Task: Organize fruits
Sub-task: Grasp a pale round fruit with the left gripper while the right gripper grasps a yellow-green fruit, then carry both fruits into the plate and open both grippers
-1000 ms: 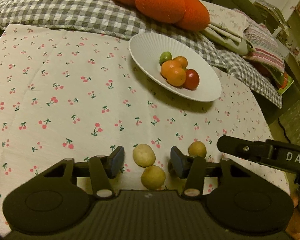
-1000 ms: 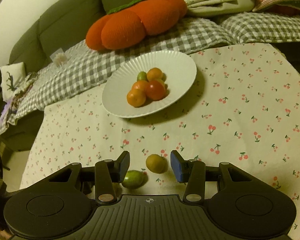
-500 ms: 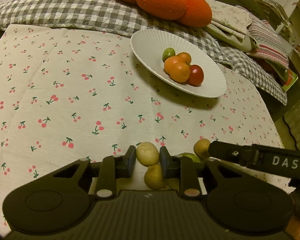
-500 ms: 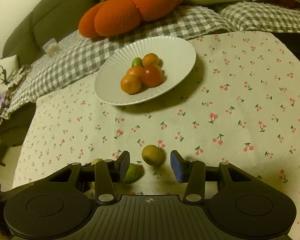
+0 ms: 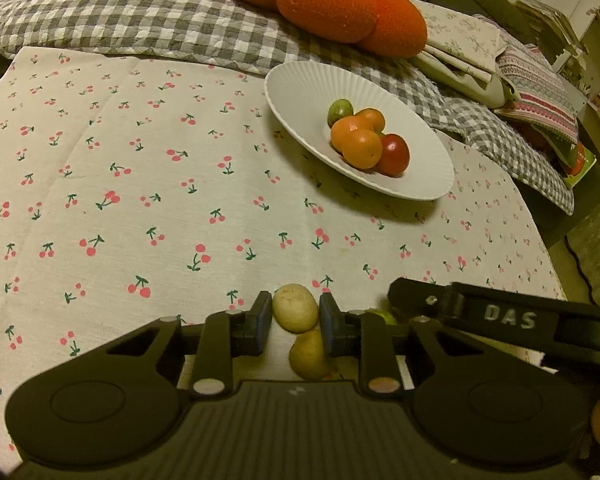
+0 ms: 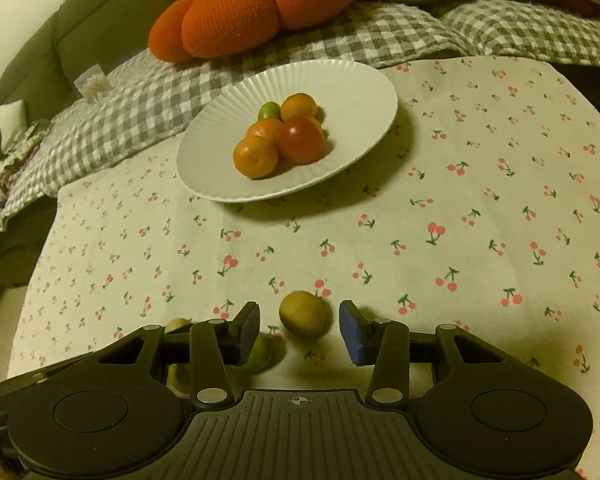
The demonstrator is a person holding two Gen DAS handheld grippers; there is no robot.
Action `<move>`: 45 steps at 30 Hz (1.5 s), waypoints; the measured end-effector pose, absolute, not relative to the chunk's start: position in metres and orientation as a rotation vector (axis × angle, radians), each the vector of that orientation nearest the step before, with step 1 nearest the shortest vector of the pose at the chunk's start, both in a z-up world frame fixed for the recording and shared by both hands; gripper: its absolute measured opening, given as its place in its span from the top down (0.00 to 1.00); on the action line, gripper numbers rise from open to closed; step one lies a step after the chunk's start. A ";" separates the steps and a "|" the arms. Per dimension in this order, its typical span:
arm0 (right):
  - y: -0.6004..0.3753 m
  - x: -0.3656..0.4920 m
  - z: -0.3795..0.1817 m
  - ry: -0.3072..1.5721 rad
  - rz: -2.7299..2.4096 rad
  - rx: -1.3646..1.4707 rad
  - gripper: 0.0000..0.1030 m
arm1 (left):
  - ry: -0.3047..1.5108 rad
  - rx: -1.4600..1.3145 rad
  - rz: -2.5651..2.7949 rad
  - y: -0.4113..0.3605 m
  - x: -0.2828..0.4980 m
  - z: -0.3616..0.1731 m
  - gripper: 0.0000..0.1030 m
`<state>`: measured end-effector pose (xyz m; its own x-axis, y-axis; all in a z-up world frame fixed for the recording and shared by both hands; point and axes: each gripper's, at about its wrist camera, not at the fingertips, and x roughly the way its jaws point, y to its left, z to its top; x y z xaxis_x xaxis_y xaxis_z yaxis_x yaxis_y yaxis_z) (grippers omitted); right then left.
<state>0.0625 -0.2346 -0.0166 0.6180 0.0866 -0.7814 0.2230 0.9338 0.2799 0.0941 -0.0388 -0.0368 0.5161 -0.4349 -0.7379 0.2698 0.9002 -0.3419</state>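
Note:
My left gripper [image 5: 295, 317] is shut on a pale yellow fruit [image 5: 295, 307] just above the cherry-print cloth. A second yellow fruit [image 5: 310, 355] lies below it and a green fruit [image 5: 381, 315] peeks out to its right. My right gripper [image 6: 299, 327] is open around a yellow-brown fruit [image 6: 302, 313] on the cloth; a green fruit [image 6: 261, 353] lies by its left finger. The white ribbed plate [image 5: 300, 92] holds several fruits, orange, red and green; it also shows in the right wrist view [image 6: 352, 92].
An orange pumpkin cushion [image 5: 324, 0] lies on a grey checked blanket [image 5: 120, 20] behind the plate. Folded cloths [image 5: 532, 80] are piled at the far right. The right gripper's arm [image 5: 500, 316] crosses the left wrist view. The table edge drops off at right.
My left gripper's fingers have closed from wide open onto the pale yellow fruit. My right gripper has moved forward so the yellow-brown fruit sits between its open fingers.

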 end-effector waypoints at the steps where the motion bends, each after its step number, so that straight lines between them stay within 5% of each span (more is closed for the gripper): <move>1: -0.233 0.064 -0.017 0.905 -0.081 0.366 0.62 | 0.937 -0.193 -0.425 -0.039 0.094 -0.036 0.77; 8: -0.225 0.073 -0.026 0.920 -0.094 0.318 0.75 | 0.938 -0.207 -0.423 -0.036 0.096 -0.034 0.77; 45: -0.256 0.072 0.025 0.759 -0.111 0.363 0.75 | 0.816 -0.266 -0.436 -0.024 0.127 0.014 0.77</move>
<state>0.0716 -0.2559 0.0248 0.7229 0.0317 -0.6902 0.2280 0.9320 0.2816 0.1275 -0.0237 0.0145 0.6040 -0.4719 -0.6423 0.2713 0.8795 -0.3910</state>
